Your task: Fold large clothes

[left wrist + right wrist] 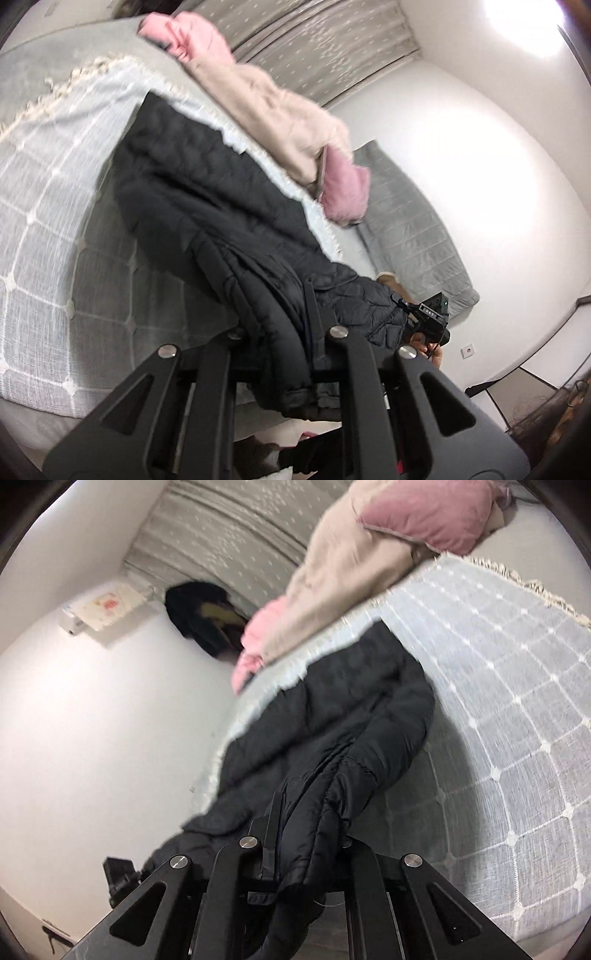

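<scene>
A black quilted puffer jacket lies lengthwise on a pale checked throw on the bed. In the left wrist view my left gripper is shut on a bunched edge of the jacket, which is lifted off the bed and hangs down between the arms. My right gripper, held in a hand, grips the same end further right. In the right wrist view the jacket runs away over the throw, and my right gripper pinches gathered folds of it. The left gripper shows at the lower left.
A beige and pink coat lies across the far side of the bed, also seen as the coat. A grey quilted blanket hangs by the white wall. A dark garment hangs near the grey curtain.
</scene>
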